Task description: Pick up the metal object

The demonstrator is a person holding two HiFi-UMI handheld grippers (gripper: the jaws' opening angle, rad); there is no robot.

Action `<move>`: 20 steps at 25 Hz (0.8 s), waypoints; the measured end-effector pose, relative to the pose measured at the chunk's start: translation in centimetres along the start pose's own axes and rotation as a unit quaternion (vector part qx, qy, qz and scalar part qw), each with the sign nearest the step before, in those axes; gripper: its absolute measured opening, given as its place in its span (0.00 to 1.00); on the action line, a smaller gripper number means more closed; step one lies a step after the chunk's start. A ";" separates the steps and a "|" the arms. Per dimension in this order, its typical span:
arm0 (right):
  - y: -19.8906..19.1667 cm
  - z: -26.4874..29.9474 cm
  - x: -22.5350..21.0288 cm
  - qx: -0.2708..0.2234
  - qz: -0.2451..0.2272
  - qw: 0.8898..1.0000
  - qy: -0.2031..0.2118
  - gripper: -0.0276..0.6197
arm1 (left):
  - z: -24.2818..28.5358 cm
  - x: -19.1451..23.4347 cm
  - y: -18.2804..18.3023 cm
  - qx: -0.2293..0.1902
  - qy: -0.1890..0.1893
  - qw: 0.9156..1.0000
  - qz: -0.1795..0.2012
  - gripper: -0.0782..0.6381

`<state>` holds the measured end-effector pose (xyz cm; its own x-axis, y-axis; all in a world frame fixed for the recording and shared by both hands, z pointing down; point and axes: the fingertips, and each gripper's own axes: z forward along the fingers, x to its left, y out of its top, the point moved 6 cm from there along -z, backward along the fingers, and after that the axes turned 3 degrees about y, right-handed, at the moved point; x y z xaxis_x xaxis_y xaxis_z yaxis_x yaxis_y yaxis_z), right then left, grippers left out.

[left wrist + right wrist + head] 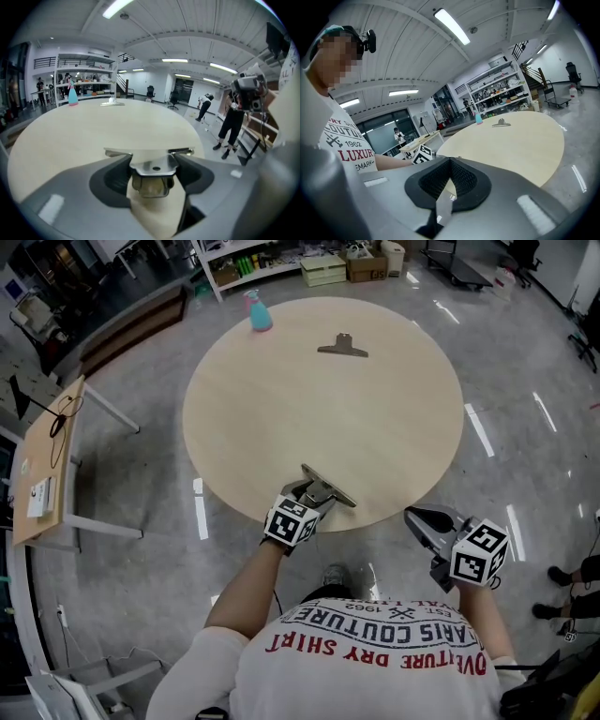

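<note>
A metal clip (330, 487) lies at the near edge of the round wooden table (319, 409). My left gripper (315, 495) reaches over that edge around the clip's handle. In the left gripper view the clip's plate (153, 168) sits between the jaws, and both pads touch its sides. A second metal clip (343, 347) rests at the table's far side, well away from both grippers. My right gripper (424, 521) hangs off the table's near right edge, shut, with nothing in it (450, 161).
A blue spray bottle (259, 312) stands at the far left rim of the table. A small wooden desk (47, 465) stands to the left on the grey floor. Shelving and boxes line the back. People stand off to the right in the left gripper view.
</note>
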<state>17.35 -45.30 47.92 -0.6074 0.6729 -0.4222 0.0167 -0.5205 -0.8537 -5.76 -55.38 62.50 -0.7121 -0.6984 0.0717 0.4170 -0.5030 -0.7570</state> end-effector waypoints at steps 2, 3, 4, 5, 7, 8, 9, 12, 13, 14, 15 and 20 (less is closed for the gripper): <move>0.0 -0.5 0.7 -0.001 -0.006 1.000 0.003 0.05 | -1.7 -1.0 1.3 -0.027 -0.001 1.000 -0.003 0.51; 0.1 -0.8 1.2 -0.001 -0.010 1.000 0.005 0.04 | -2.7 -1.6 2.0 -0.042 -0.004 0.999 -0.003 0.51; 0.1 -1.1 1.7 -0.002 -0.015 1.000 0.008 0.05 | -3.9 -2.4 2.7 -0.058 -0.008 0.998 -0.004 0.51; 0.1 -1.5 2.3 -0.003 -0.020 1.000 0.011 0.04 | -5.2 -3.3 3.4 -0.076 -0.015 0.997 -0.006 0.51; -0.1 -2.5 3.6 -0.003 -0.031 0.999 0.017 0.04 | -8.1 -5.6 4.6 -0.113 -0.033 0.993 -0.016 0.51; -0.4 -3.1 4.4 -0.003 -0.036 0.999 0.020 0.05 | -9.6 -6.8 5.0 -0.131 -0.040 0.990 -0.020 0.51; -0.6 -3.7 5.2 -0.003 -0.042 0.999 0.023 0.04 | -11.1 -8.1 5.3 -0.147 -0.044 0.988 -0.021 0.51; -1.3 -6.0 7.5 -0.007 -0.056 0.998 0.031 0.05 | -15.6 -12.3 5.9 -0.184 -0.053 0.981 -0.016 0.51; -1.5 -6.9 8.4 -0.009 -0.062 0.997 0.034 0.05 | -17.1 -13.7 5.9 -0.193 -0.055 0.980 -0.015 0.51; -1.7 -7.7 9.3 -0.012 -0.068 0.997 0.036 0.04 | -18.5 -15.0 5.8 -0.201 -0.056 0.978 -0.013 0.51; -1.9 -8.5 10.2 -0.015 -0.074 0.996 0.039 0.05 | -19.9 -16.3 5.5 -0.208 -0.057 0.976 -0.012 0.51; -4.4 -11.8 14.5 -0.025 -0.089 0.994 0.058 0.05 | -26.2 -22.4 3.4 -0.241 -0.059 0.968 -0.020 0.51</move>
<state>17.84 -27.09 41.94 -0.5092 0.8094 -0.2926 -0.0413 -0.3626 -0.9310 -3.20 -28.14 41.33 -0.6401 -0.7515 0.1598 0.0577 -0.2543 -0.9654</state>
